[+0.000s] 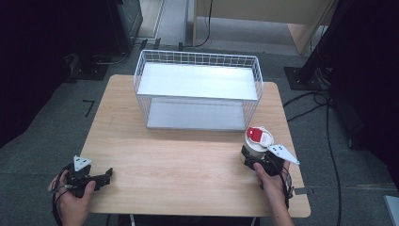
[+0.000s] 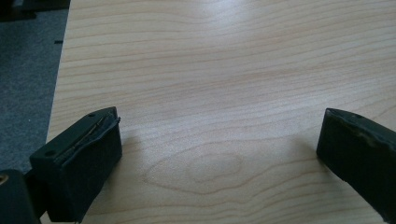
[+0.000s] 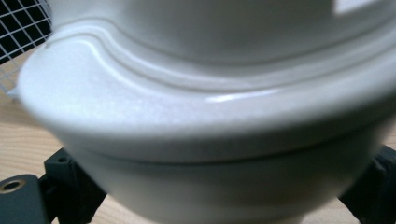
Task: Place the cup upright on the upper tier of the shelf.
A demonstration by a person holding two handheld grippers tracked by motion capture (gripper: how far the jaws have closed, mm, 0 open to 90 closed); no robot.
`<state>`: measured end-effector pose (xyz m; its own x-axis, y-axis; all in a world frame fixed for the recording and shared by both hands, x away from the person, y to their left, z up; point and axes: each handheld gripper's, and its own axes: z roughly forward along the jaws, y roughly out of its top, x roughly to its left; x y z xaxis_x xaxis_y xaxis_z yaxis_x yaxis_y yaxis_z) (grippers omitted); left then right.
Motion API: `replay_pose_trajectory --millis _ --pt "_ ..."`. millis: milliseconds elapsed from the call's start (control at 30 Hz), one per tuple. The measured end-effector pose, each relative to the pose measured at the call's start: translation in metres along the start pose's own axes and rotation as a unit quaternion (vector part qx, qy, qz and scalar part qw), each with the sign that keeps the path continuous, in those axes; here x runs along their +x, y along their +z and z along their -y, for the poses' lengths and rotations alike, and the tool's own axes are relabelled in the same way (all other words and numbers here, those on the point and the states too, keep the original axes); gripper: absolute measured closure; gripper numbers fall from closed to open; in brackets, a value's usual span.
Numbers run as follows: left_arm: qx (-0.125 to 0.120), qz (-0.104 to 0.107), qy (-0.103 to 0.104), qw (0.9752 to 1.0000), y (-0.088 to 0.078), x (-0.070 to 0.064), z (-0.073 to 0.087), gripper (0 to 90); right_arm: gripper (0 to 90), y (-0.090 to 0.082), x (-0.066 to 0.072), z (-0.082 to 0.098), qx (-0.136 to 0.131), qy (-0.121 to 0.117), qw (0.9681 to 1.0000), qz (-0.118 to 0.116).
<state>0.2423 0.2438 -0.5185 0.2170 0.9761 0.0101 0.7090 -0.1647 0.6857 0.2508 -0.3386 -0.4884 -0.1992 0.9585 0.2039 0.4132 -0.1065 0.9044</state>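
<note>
Right claw (image 1: 256, 162) clamps white jar (image 1: 254, 146) w/ red lid (image 1: 259, 135) low on its body, so it may tip near wire basket (image 1: 197, 89); left claw (image 1: 101, 178) wide open, empty over bench (image 1: 179, 160).

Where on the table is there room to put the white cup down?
The wooden table is bare across its wide middle, between the white wire basket at the back and the two hands at the front. The left claw hangs open over bare wood too. It is crowded only at the right edge, where the right claw grips the white red-lidded container.
</note>
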Motion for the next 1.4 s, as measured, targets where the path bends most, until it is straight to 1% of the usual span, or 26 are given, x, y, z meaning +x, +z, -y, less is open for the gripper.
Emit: replay_pose_trajectory --millis 67,133,200,233,267,367,500,567,667,767,900,933,967,1200,1400 --pt "0.0 0.0 0.0 1.0 0.0 0.0 0.0 0.4 5.2 0.002 0.001 0.0 -0.003 0.004 1.0 0.002" --pt "0.0 0.0 0.0 1.0 0.0 0.0 0.0 0.4 5.3 0.004 0.001 0.0 -0.005 0.004 1.0 0.004" --pt "0.0 0.0 0.0 1.0 0.0 0.0 0.0 0.4 7.8 0.004 0.002 0.001 -0.012 -0.001 0.9999 0.009" --pt "0.0 0.0 0.0 1.0 0.0 0.0 0.0 0.4 10.5 0.004 0.003 0.001 -0.015 -0.008 0.9997 0.016" --pt "0.0 0.0 0.0 1.0 0.0 0.0 0.0 0.4 11.3 0.004 0.004 0.002 -0.021 -0.013 0.9993 0.027" --pt "0.0 0.0 0.0 1.0 0.0 0.0 0.0 0.5 11.4 0.004 0.003 0.004 -0.03 -0.012 0.9991 0.028" --pt "0.0 0.0 0.0 1.0 0.0 0.0 0.0 0.5 11.7 0.003 0.002 0.005 -0.038 -0.016 0.999 0.02" --pt "0.0 0.0 0.0 1.0 0.0 0.0 0.0 0.4 11.8 0.002 0.003 0.003 -0.047 -0.018 0.9986 0.017" --pt "0.0 0.0 0.0 1.0 0.0 0.0 0.0 0.5 11.8 -0.002 0.006 -0.003 -0.06 -0.021 0.9979 0.008" --pt "0.0 0.0 0.0 1.0 0.0 0.0 0.0 0.4 11.8 -0.004 0.01 -0.009 -0.071 -0.025 0.9972 0.005" --pt "0.0 0.0 0.0 1.0 0.0 0.0 0.0 0.4 11.9 -0.005 0.018 -0.018 -0.084 -0.028 0.9961 -0.005" --pt "0.0 0.0 0.0 1.0 0.0 0.0 0.0 0.4 11.9 -0.005 0.018 -0.018 -0.084 -0.028 0.9961 -0.005" --pt "0.0 0.0 0.0 1.0 0.0 0.0 0.0 0.4 11.9 -0.006 0.023 -0.022 -0.089 -0.031 0.9955 -0.01" --pt "0.0 0.0 0.0 1.0 0.0 0.0 0.0 0.4 11.9 -0.005 0.04 -0.041 -0.104 -0.046 0.9931 -0.027" --pt "0.0 0.0 0.0 1.0 0.0 0.0 0.0 0.4 11.9 -0.004 0.053 -0.061 -0.122 -0.049 0.9906 -0.037"
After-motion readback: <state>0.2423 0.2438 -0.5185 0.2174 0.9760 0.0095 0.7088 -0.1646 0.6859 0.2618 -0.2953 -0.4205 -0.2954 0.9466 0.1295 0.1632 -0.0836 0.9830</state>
